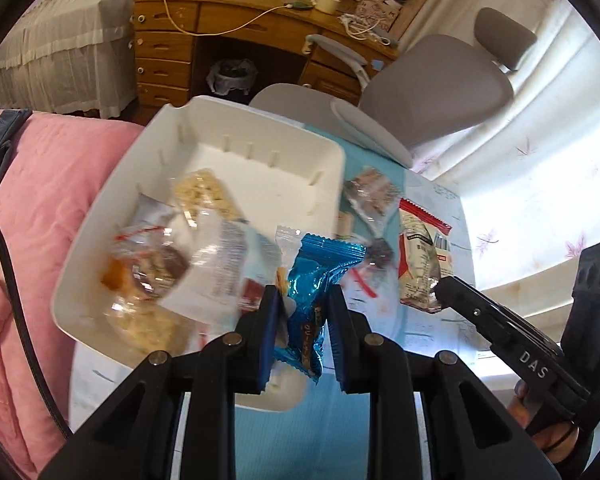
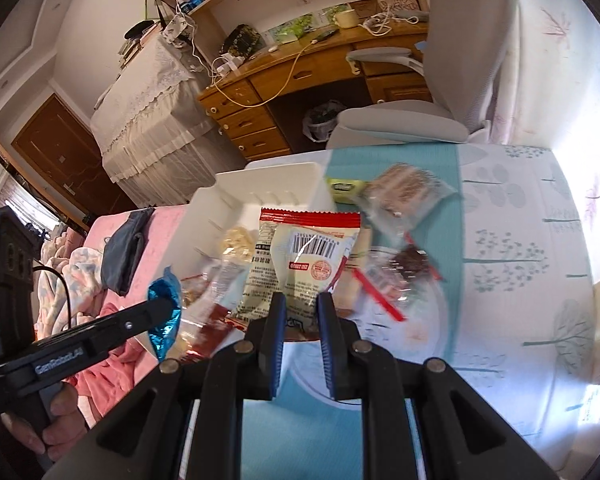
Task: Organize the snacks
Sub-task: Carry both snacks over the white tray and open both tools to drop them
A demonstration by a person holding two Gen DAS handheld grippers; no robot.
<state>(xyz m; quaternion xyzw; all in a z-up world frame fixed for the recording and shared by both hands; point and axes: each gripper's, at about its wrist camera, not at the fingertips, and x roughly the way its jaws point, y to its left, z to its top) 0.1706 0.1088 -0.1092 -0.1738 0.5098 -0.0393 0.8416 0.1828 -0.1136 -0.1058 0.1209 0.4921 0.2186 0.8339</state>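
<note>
Between the blue pads of the left hand-held gripper (image 1: 303,300) hangs a blue foil snack packet (image 1: 315,276), clamped at its middle, its long axis running away from the camera and its crimped far end pointing toward the white bin (image 1: 180,128). It hovers over the bin's near right corner. To its right, the right hand-held gripper (image 2: 301,307) is closed on the lower edge of a red-topped white packet (image 2: 306,258), which stands upright with its red crimp pointing away and its barcode face toward the camera, held above the tabletop (image 2: 512,280) just beside the bin. Several wrapped snacks already lie in the bin, blurred. Farther out on the tabletop lie two clear bags of brown snacks (image 2: 404,192) and a small yellow-green packet (image 2: 342,188).
</note>
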